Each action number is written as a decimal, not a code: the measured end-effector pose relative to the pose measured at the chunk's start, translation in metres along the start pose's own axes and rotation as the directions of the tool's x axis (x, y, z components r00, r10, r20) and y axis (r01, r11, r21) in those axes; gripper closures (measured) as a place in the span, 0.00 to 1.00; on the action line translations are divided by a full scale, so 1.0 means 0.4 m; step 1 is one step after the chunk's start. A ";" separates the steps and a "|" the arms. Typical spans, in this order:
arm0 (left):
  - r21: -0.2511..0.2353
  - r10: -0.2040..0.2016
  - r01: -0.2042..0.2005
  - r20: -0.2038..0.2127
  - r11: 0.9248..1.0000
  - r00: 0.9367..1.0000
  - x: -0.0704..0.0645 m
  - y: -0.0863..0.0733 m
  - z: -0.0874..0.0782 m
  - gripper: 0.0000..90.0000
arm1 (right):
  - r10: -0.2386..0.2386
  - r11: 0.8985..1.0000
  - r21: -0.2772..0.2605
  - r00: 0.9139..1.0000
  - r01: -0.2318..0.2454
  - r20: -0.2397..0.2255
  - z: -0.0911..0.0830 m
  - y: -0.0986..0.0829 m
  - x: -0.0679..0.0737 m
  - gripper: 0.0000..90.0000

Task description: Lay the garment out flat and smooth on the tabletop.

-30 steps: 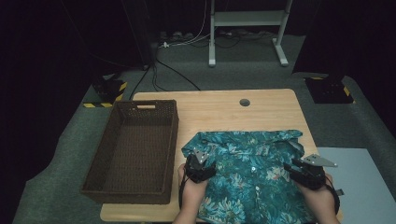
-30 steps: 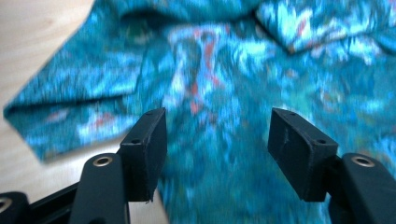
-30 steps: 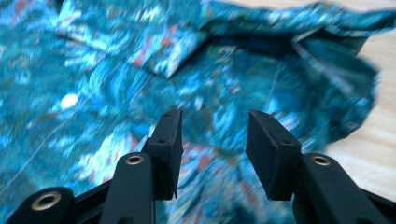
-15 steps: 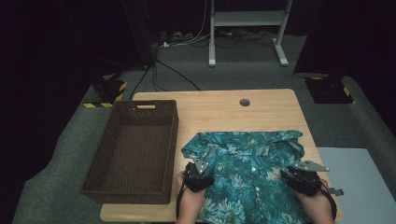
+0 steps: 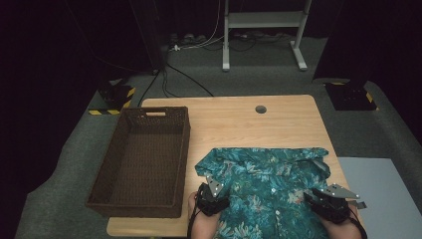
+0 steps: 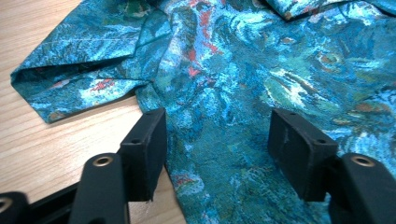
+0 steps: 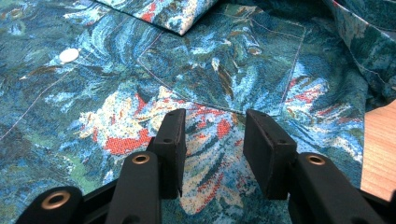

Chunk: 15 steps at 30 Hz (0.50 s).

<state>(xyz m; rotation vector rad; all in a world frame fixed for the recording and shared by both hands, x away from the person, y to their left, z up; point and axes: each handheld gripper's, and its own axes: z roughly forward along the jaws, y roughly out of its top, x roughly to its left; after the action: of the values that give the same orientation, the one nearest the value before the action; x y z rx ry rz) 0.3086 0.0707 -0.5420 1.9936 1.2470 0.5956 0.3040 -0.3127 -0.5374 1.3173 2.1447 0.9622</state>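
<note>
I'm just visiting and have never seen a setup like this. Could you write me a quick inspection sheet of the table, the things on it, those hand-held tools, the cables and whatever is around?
Surface: light wooden table with a round hole near its far edge.
Job's things: teal patterned shirt spread flat at the near edge, a white button showing.
Clutter: empty brown woven basket on the table's left side.
Grippers: left tool open over the shirt's side edge; right tool open above the fabric below the chest pocket.
Cables: dark cables on the floor beyond the table.
Surroundings: grey carpet, a white frame stand, a dark backdrop.
</note>
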 end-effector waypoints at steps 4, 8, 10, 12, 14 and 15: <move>0.004 -0.004 0.004 -0.022 1.000 1.000 0.012 0.000 -0.002 0.36 | -0.005 1.000 -0.001 1.000 0.005 0.014 0.005 0.006 0.001 0.66; 0.000 -0.026 0.026 -0.043 1.000 0.999 0.031 -0.001 -0.001 0.32 | -0.003 1.000 -0.016 1.000 0.003 0.011 0.012 0.024 0.004 0.65; 0.013 -0.032 0.033 -0.042 0.999 0.999 0.040 0.001 0.004 0.29 | -0.005 1.000 -0.024 1.000 0.005 0.012 0.016 0.039 0.008 0.63; 0.022 -0.047 0.048 -0.021 0.999 0.999 0.046 0.004 0.009 0.27 | -0.010 0.999 -0.034 1.000 0.011 0.012 0.021 0.056 0.013 0.62; 0.022 -0.045 0.045 -0.017 0.999 0.999 0.048 0.005 0.010 0.26 | -0.013 0.999 -0.051 1.000 0.013 0.008 0.027 0.073 0.018 0.61; 0.022 -0.045 0.045 -0.017 0.999 0.999 0.047 0.005 0.010 0.26 | -0.014 0.998 -0.059 1.000 0.015 0.009 0.030 0.082 0.021 0.60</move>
<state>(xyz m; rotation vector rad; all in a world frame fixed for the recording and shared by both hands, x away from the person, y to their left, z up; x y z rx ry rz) 0.3205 0.0861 -0.5428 1.9770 1.3103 0.5799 0.3275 -0.2913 -0.5209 1.2741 2.1002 1.0042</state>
